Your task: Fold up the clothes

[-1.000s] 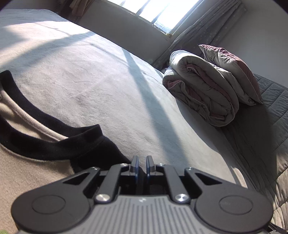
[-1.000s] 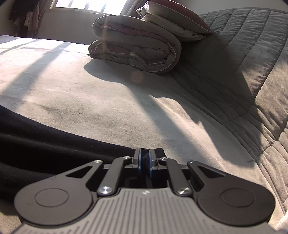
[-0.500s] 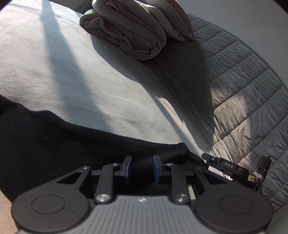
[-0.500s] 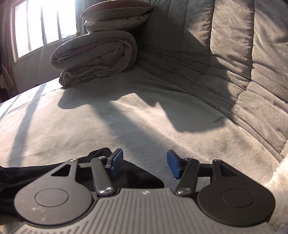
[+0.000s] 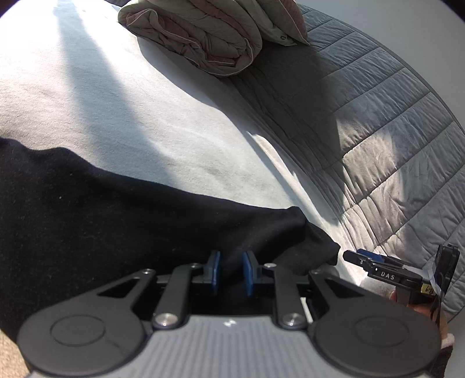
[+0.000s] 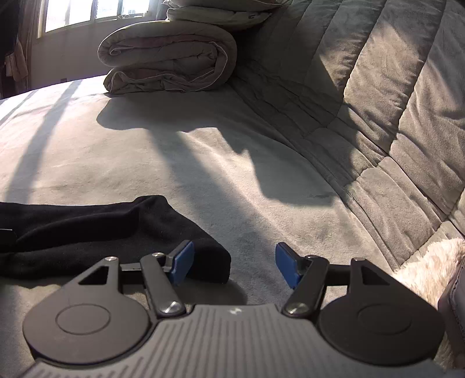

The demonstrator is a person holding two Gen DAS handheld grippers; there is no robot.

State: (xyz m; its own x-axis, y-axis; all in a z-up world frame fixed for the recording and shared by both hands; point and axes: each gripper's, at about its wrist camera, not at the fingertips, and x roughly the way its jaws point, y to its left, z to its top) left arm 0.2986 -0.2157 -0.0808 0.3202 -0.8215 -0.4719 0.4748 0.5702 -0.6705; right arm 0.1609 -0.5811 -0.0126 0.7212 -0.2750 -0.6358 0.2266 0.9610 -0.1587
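A black sleeve (image 5: 130, 221) of the garment lies flat across the pale bed sheet (image 5: 130, 116), and a sliver of its beige body shows at the bottom left. My left gripper (image 5: 232, 270) is low over the sleeve. Its jaws are closing, with a ridge of black cloth pinched between the blue pads. In the right wrist view the sleeve's end (image 6: 122, 232) rests on the sheet. My right gripper (image 6: 234, 266) is opening wide, and the cuff corner lies just inside its left pad without being pressed. One of the right gripper's fingers (image 5: 357, 257) shows just past the cuff.
A rolled duvet (image 6: 168, 58) with pillows (image 5: 284, 29) on top sits at the far end of the bed. A grey quilted headboard (image 6: 392, 101) runs along the right side. A fluffy cream item (image 6: 430, 261) lies at the right. A window (image 6: 72, 11) is behind.
The right jaws opened and let go of the sleeve end, and that gripper drew back and up. The left view swung from the collar to the sleeve; its jaws parted, then narrowed.
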